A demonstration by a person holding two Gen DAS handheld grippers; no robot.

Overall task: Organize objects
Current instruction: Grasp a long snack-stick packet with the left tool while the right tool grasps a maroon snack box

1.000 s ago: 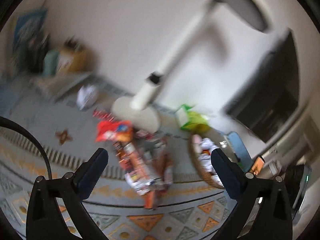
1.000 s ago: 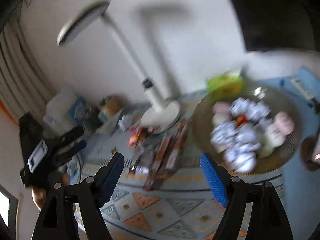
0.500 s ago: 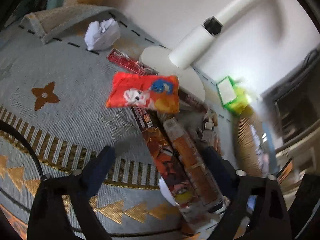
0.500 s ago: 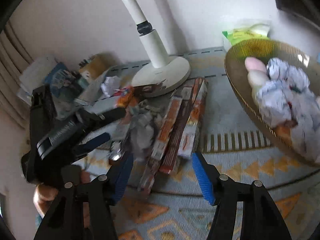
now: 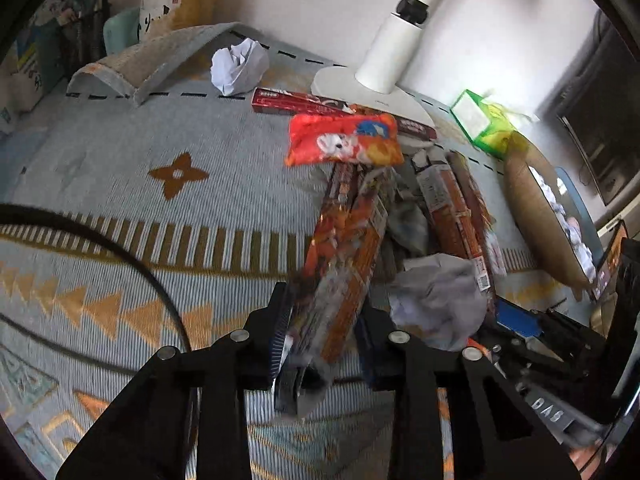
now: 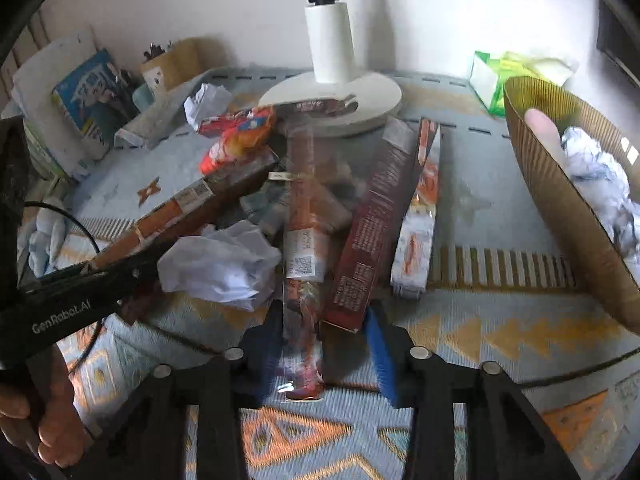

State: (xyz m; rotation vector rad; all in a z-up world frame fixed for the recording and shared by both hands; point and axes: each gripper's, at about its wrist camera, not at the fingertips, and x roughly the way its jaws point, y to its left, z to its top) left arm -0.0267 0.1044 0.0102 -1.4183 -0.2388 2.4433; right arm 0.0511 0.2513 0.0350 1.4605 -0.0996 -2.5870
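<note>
Both grippers have dropped, left gripper (image 5: 322,320) jaws closing around orange box (image 5: 344,236).

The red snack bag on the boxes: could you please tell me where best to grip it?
Pinch the red snack bag across its short width at its left end, coming from above the mat side; its right end crowds the lamp base.

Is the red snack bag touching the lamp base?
Cannot tell. In the left wrist view the snack bag overlaps the lamp base edge, but boxes lie between; the right wrist view is no clearer.
</note>
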